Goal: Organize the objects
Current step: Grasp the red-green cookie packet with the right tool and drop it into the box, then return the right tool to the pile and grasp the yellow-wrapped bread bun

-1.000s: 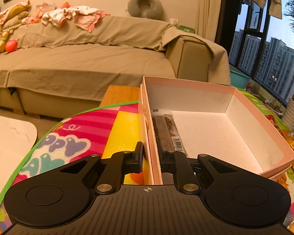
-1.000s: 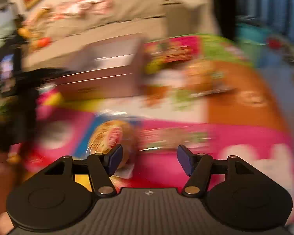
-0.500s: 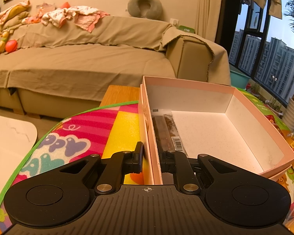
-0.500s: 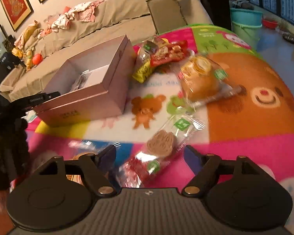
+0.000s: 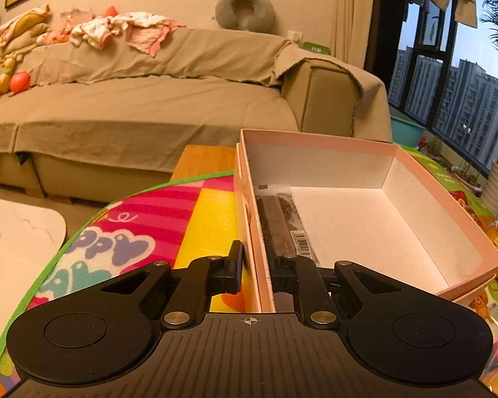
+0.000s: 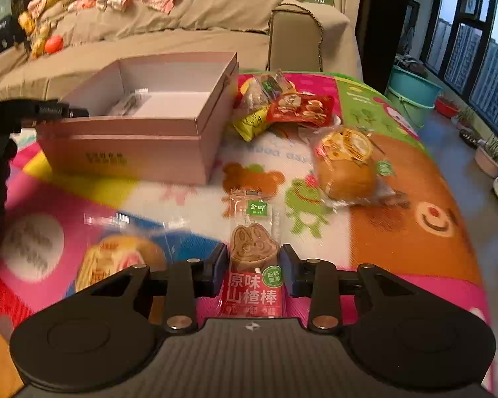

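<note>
Two fingers of the left gripper (image 5: 256, 267) pinch the near wall of the pink box (image 5: 448, 195), one outside, one inside beside a dark snack packet (image 5: 279, 222). From the right wrist, the right gripper (image 6: 251, 267) has just been closing; its fingers flank a red lollipop packet (image 6: 253, 258) on the play mat (image 6: 411, 232), narrow, contact unclear.

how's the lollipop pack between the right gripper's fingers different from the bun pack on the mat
The lollipop pack is long, narrow and flat, with a red printed lower half; the bun pack is round and puffy, with a yellow label. The lollipop pack lies between the fingers of the right gripper, whose jaws have just been closing; the bun pack lies free, further away. Both are clear wrappers on the play mat.
</note>
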The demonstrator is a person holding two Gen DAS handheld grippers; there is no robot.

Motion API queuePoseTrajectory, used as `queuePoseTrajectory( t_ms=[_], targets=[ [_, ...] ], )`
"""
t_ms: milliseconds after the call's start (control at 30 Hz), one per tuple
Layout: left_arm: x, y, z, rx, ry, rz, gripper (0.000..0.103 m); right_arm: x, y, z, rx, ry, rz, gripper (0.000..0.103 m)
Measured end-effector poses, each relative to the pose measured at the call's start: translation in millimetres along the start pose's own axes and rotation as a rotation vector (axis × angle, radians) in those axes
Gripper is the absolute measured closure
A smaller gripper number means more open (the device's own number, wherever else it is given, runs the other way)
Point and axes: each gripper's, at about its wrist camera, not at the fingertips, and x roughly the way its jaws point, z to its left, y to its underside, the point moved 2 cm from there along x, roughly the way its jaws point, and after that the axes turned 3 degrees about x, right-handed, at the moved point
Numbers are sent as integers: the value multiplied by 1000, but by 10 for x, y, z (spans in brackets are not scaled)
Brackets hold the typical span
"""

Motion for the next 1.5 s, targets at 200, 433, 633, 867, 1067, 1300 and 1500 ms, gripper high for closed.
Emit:
queuePoseTrajectory(
  t_ms=[200,433,633,867,1067,1300,1500],
  targets=[
    [1,0,1,0,0,0,89,-414,-131,-87,19,-48,-7,69],
    [-2,0,3,2,0,1,89,-891,-862,204,-7,-204,-156,69],
    [7,6,7,3,-1,1,89,-431,-1539,669,-6,-289,-139,69],
    [23,5,4,-5,7,1,88,249,-1974,1039,68,-292,-148,60],
    [35,1,-5,-4,4,2,89,212,-1728,859,54,-266,-138,52],
    [35,-5,-4,-2,3,1,89,-154,-1133,298,60,-184,-132,36],
    [37,-8,8,1,-1,-2,89,-339,-419,6,47,-116,-52,23]
  ],
)
